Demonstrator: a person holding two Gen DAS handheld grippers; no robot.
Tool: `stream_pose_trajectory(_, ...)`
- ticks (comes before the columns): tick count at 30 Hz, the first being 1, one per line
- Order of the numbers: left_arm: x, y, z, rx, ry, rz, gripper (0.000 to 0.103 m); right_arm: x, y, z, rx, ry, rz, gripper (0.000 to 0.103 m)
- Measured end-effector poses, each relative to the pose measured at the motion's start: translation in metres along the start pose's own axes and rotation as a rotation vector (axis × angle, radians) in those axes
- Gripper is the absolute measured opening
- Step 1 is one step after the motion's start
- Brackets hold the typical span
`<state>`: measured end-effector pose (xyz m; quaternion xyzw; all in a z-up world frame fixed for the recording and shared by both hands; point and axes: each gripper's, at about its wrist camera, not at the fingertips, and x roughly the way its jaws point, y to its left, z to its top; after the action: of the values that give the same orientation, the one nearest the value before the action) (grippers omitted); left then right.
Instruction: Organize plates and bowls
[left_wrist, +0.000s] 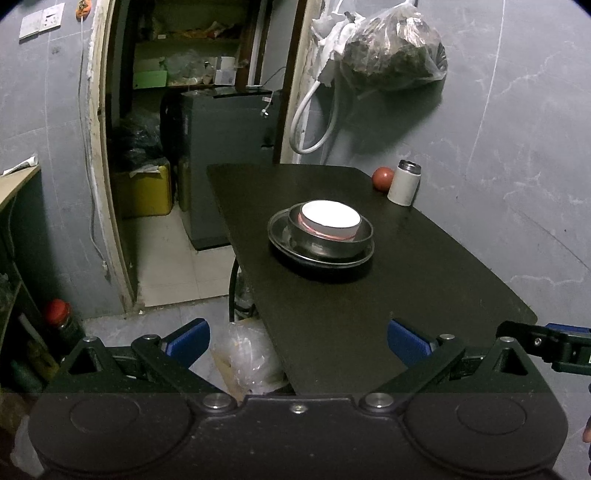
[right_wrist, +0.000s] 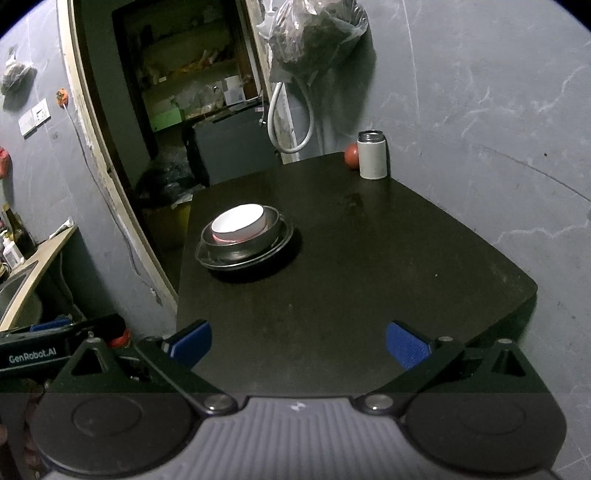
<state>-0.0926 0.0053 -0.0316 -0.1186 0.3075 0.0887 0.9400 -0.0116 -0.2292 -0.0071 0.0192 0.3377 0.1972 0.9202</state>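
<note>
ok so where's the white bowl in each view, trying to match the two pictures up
Left wrist view: the white bowl sits just right of centre, nested in a metal bowl on a metal plate.
Right wrist view: the white bowl is left of centre, in the same stack.
Shared landmark: the white flask beside a red ball at the table's far edge.

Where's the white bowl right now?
The white bowl sits nested in a metal bowl on a metal plate, mid-table, ahead of both open grippers.

A white flask (left_wrist: 403, 183) stands beside a red ball (left_wrist: 383, 178).
</note>
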Motion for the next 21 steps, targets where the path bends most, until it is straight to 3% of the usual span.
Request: stream_pose_trajectory(21,0.0052,0.0070,-0.0007,-0.012,0.012,-0.004,0.102,0.0013,0.0045,-0.0017,-0.003,0.007,-0.012,0.103)
